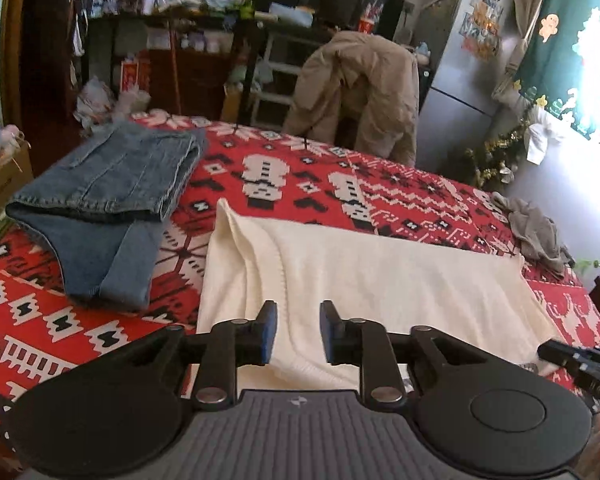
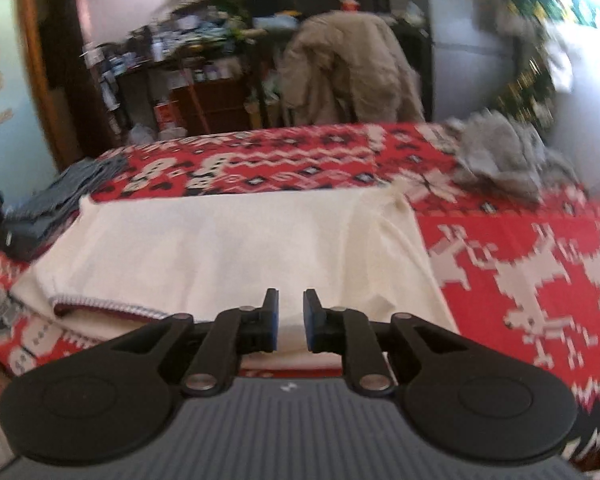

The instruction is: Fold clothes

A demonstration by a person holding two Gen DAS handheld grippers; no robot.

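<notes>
Left of left gripper (image 1: 298,330) fingers: folded jeans (image 1: 108,200) on red patterned blanket (image 1: 340,184). Ahead, under both fingertip pairs: cream sweater (image 1: 360,272) spread flat. Left gripper jaws parted, nothing between. Right gripper (image 2: 290,318) jaws narrowly apart, empty. Far right of fingers: grey garment (image 2: 500,152), blurred, probably crumpled.

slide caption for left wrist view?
Open left claw above cream garment on red patterned blanket; folded denim at left.
</notes>
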